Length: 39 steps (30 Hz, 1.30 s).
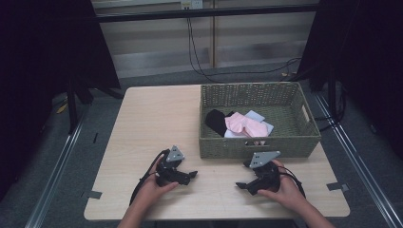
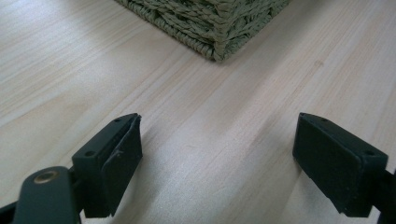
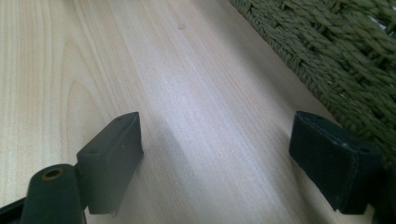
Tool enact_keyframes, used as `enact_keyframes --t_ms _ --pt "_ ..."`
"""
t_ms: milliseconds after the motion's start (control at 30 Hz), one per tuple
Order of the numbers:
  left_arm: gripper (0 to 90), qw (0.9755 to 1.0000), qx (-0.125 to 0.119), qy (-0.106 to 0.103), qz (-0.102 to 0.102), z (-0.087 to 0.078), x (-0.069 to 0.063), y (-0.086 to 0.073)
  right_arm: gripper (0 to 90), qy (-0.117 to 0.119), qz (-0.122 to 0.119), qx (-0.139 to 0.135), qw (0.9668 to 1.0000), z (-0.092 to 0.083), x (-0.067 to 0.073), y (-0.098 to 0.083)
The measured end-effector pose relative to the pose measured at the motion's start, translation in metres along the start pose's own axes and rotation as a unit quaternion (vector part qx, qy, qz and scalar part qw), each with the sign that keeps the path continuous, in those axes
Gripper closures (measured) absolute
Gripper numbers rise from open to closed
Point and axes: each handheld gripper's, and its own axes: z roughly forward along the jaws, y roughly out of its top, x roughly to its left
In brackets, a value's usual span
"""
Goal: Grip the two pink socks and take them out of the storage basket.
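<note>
A green woven basket (image 1: 285, 142) stands at the right back of the light wooden table (image 1: 152, 123). In it lie a pink cloth (image 1: 244, 125), a black cloth (image 1: 216, 119) and a pale blue cloth (image 1: 255, 115). My left gripper (image 1: 190, 175) rests low on the table near the front edge, left of the basket, jaws wide open with nothing between them; its own view has the left gripper (image 2: 217, 154) over bare wood with a basket corner (image 2: 219, 42) ahead. My right gripper (image 1: 241, 185) lies in front of the basket, open and empty. The right gripper (image 3: 217, 158) has the basket wall (image 3: 345, 60) at its right.
Black cables (image 1: 199, 61) hang down the back wall and run along the floor behind the table. Dark stands and curtains flank both sides. Metal floor rails (image 1: 52, 175) run along the left and right. Tape marks (image 1: 334, 186) sit on the table's front corners.
</note>
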Motion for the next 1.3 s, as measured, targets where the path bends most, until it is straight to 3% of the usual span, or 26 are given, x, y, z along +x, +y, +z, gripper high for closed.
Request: enact_keyframes --t_ms 400,433,467,500,567,600,700,800,1033,1300 --pt "15.3 1.0 0.0 0.0 0.0 0.0 0.0 0.0 16.7 -0.005 0.003 0.002 1.0 -0.002 0.002 -0.001" --pt "15.3 1.0 0.0 0.0 0.0 0.0 0.0 0.0 17.3 -0.002 0.002 0.009 1.0 -0.003 0.002 0.0" --pt "15.3 1.0 0.0 0.0 0.0 0.0 0.0 0.0 20.3 0.001 0.0 0.038 0.9993 -0.007 0.002 0.004" --pt "15.3 1.0 0.0 0.0 0.0 0.0 0.0 0.0 21.6 0.004 0.0 0.049 0.9988 -0.008 0.001 0.006" --pt "15.3 1.0 0.0 0.0 0.0 0.0 0.0 0.0 21.8 0.007 0.002 0.057 0.9983 -0.009 0.0 0.008" --pt "15.3 1.0 0.0 0.0 0.0 0.0 0.0 0.0 22.1 0.015 0.004 0.071 0.9973 -0.013 -0.001 0.013" --pt "15.3 1.0 0.0 0.0 0.0 0.0 0.0 0.0 22.6 0.02 0.001 0.08 0.9966 -0.017 -0.002 0.019" --pt "15.3 1.0 0.0 0.0 0.0 0.0 0.0 0.0 22.6 0.027 -0.012 0.112 0.9932 -0.025 -0.002 0.033" --pt "15.3 1.0 0.0 0.0 0.0 0.0 0.0 0.0 23.0 0.037 -0.01 0.135 0.9901 -0.049 -0.006 0.059" --pt "15.3 1.0 0.0 0.0 0.0 0.0 0.0 0.0 23.0 0.041 -0.008 0.141 0.9892 -0.079 -0.018 0.088"
